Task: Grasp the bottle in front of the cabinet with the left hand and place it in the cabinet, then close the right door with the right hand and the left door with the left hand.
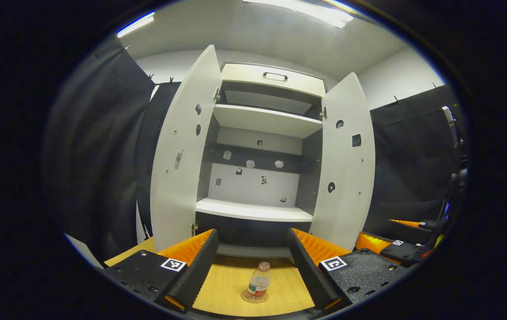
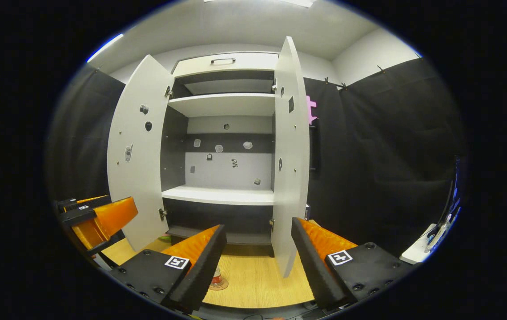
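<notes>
Bottle: the small clear plastic bottle with a red label (image 1: 259, 283) stands upright on the pale wooden desk (image 1: 227, 284), in front of the cabinet. In your left gripper view it sits between your two fingers but farther out, with nothing touching it. In your right gripper view just its bottom (image 2: 218, 280) peeks out past your near finger.

Left claw: your left claw (image 1: 251, 266) has its fingers wide apart and holds nothing. There is bare desk on both sides of the bottle.

Right claw: your right claw (image 2: 258, 260) also has its fingers wide apart and holds nothing. It points at the thin edge of the right door.

Cabinet: the tall white cabinet with dark inside walls (image 1: 258, 178) stands at the back edge of the desk. The white middle shelf (image 1: 253, 211) is bare and open at the front.

Left door: the white left door (image 1: 182, 155) is swung wide open.

Right door: the white right door (image 1: 347, 164) is swung wide open too. Its bottom corner hangs near the desk in your right gripper view (image 2: 290, 178).
</notes>
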### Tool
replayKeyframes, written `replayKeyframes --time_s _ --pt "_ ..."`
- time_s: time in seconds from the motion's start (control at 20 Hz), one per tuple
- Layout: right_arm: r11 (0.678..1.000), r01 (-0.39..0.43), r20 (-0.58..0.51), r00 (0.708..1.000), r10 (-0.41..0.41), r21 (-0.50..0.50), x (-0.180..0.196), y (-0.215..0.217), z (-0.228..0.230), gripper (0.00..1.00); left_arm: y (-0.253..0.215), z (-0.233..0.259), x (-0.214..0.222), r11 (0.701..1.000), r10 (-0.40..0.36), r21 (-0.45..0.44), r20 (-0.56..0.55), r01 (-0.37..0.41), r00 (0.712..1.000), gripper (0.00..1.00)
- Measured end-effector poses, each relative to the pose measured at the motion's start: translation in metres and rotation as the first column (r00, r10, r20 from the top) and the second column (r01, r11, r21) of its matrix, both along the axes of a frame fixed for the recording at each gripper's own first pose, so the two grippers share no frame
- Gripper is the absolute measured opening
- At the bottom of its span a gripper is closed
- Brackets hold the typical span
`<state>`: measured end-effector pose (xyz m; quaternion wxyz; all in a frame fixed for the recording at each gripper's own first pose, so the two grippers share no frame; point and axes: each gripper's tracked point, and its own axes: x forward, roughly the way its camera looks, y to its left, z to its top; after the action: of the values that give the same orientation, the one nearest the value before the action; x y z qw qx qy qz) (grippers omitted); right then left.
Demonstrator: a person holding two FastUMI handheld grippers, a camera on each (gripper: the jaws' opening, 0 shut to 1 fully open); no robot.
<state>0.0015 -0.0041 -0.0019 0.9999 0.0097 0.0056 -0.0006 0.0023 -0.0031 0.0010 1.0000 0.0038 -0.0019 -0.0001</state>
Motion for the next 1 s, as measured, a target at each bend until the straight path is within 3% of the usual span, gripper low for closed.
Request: replayKeyframes --time_s 0.05,0.5,1.0 --pt "1.000 -0.002 -0.003 1.000 0.002 0.002 0.001 0.001 0.000 0.89 0.001 0.000 0.001 1.000 0.004 0.002 0.000 -0.004 1.000 0.95" --pt "1.000 0.000 -0.010 1.000 0.000 0.008 0.012 0.001 -0.001 0.89 0.007 -0.029 0.010 1.000 0.014 -0.019 -0.017 -0.014 1.000 0.94" --pt "0.998 0.055 0.005 0.998 -0.055 -0.013 0.020 -0.014 0.011 0.89 -0.003 -0.179 0.031 0.998 -0.050 0.022 -0.191 0.055 0.980 0.95"
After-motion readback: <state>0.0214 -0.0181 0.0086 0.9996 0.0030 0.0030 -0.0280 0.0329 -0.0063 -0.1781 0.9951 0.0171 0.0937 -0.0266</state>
